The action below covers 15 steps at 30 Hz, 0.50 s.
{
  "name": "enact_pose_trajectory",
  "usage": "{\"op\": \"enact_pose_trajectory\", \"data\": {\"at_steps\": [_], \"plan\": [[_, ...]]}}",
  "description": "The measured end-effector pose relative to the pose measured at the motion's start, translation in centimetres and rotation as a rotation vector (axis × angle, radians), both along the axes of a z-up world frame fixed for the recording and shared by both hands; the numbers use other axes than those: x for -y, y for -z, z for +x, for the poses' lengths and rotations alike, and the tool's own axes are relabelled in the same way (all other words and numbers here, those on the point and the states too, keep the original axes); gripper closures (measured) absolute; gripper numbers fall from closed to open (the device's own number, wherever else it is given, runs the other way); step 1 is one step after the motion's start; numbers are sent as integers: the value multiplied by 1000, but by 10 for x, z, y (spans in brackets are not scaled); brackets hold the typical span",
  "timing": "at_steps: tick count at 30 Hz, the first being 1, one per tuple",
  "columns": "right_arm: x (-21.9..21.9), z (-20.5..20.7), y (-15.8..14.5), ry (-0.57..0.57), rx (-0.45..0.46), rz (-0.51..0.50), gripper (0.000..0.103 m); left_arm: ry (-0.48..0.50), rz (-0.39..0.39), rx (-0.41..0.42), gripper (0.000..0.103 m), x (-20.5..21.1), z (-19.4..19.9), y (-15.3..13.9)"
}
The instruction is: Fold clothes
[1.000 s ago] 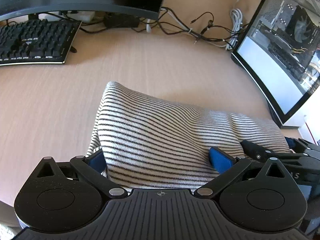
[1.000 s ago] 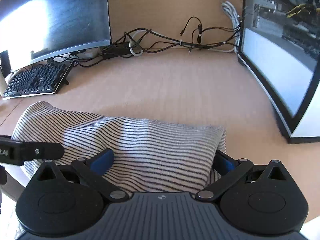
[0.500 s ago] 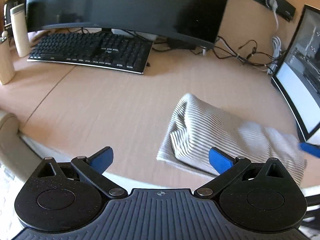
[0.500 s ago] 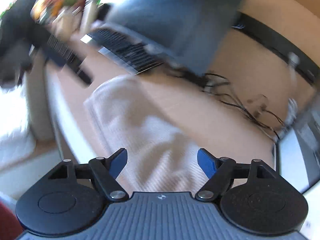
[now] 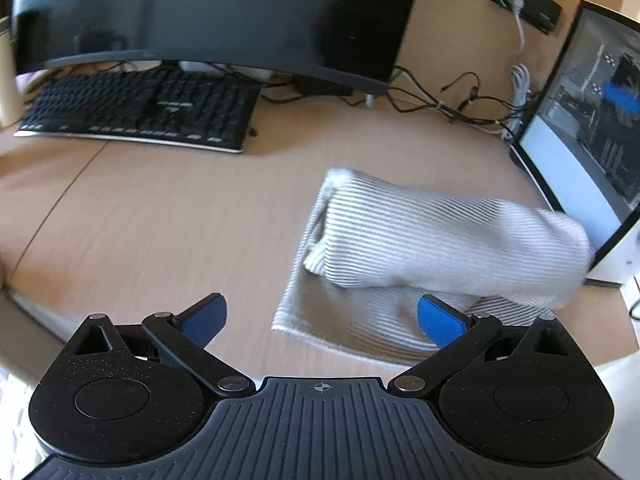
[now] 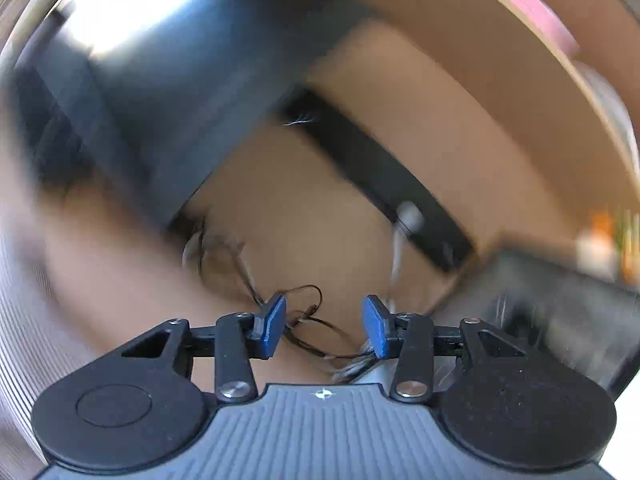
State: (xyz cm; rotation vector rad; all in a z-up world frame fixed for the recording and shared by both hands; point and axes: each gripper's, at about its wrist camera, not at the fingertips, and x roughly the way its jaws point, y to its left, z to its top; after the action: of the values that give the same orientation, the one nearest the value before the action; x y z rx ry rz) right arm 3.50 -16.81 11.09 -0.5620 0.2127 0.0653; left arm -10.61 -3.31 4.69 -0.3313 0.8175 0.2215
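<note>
Striped clothes (image 5: 436,240) lie folded in a soft pile on the wooden bench (image 5: 160,220), close to its near edge and toward its right side. On the far left of the bench sits a black keyboard (image 5: 136,112), with a big dark screen (image 5: 216,12) behind it. The left tool (image 5: 320,316) is wide open and holds nothing. Cables (image 5: 456,104) lie along the far edge. A second screen (image 5: 580,128) stands at the right edge. The right tool (image 6: 324,328) is partly open, empty, in a very blurry view.
</note>
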Motion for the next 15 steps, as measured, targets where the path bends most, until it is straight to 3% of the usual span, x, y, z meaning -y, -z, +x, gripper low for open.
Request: {"op": "enact_pose_trajectory", "data": {"at_steps": [1, 3, 7, 10, 12, 15], "plan": [[10, -1, -11, -5, -29, 103, 46, 15, -4, -3, 0, -1, 5, 2], [17, -5, -2, -63, -137, 193, 44, 48, -12, -11, 0, -3, 16, 5], [9, -28, 42, -224, -463, 325, 46, 105, -50, -31, 0, -6, 37, 16], [-1, -56, 71, -311, -724, 495, 48, 116, -63, -35, 0, -15, 52, 20], [-6, -59, 91, -304, -847, 587, 48, 111, -70, -37, 0, -21, 61, 23], [-5, -36, 111, -206, -914, 696, 48, 96, -90, -36, 0, -33, 69, 25]]}}
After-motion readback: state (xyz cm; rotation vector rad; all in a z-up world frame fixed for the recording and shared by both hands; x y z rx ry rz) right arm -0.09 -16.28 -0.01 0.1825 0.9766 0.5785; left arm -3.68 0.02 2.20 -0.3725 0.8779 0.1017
